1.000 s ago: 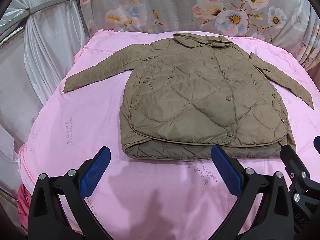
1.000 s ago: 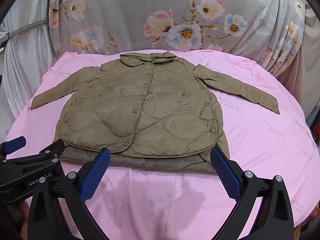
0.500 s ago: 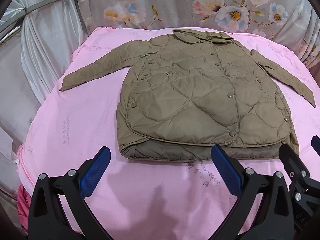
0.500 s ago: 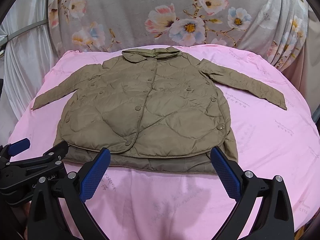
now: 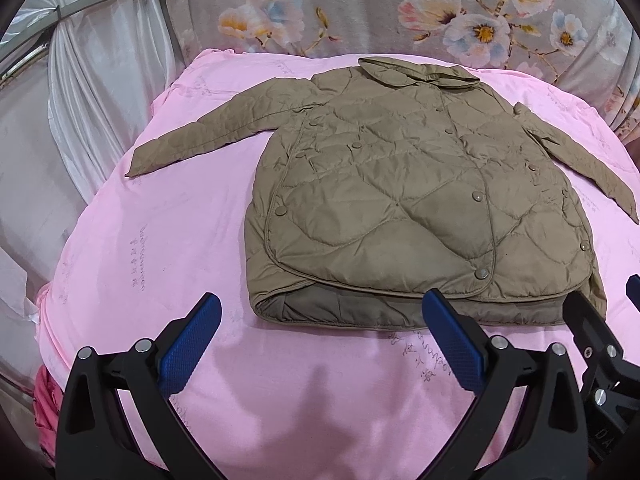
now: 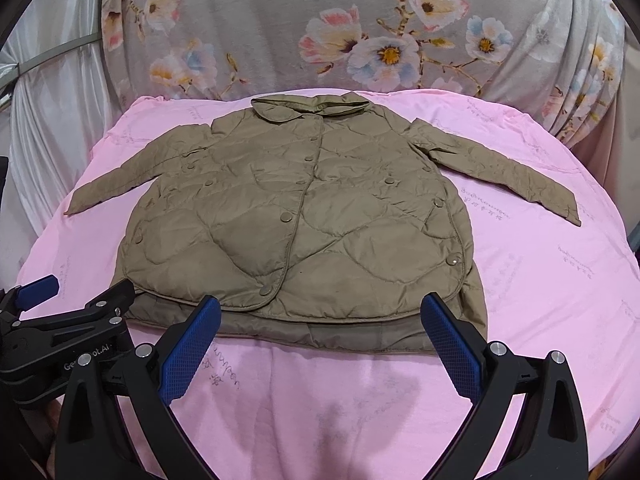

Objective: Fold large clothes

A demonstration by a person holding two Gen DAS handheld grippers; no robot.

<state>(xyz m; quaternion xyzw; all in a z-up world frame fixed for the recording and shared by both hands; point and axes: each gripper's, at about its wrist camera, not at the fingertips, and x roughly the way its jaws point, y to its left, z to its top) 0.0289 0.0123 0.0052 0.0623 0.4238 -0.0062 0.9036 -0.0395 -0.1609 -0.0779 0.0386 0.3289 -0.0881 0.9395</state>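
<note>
An olive quilted jacket (image 5: 400,200) (image 6: 304,216) lies flat, front up and snapped closed, on a pink sheet (image 5: 168,248) (image 6: 560,280). Its collar points away from me and both sleeves spread outward. My left gripper (image 5: 320,320) hovers open just short of the hem's left part, nothing between its blue pads (image 5: 188,348). My right gripper (image 6: 320,320) is open too, its pads (image 6: 452,336) at the hem's front edge, holding nothing. The right gripper's body (image 5: 600,360) shows at the right edge of the left wrist view; the left gripper's body (image 6: 64,336) shows at the left of the right wrist view.
A grey floral cloth (image 5: 400,8) (image 6: 360,32) hangs behind the sheet-covered surface. White drapery (image 5: 80,100) (image 6: 48,120) stands at the left. A pink-red bundle (image 5: 44,408) sits low beside the left edge. The sheet drops away at its rounded edges.
Both grippers have moved forward toward the jacket's hem, so the jacket looks nearer and larger. Both stay open; the jacket has not moved.
</note>
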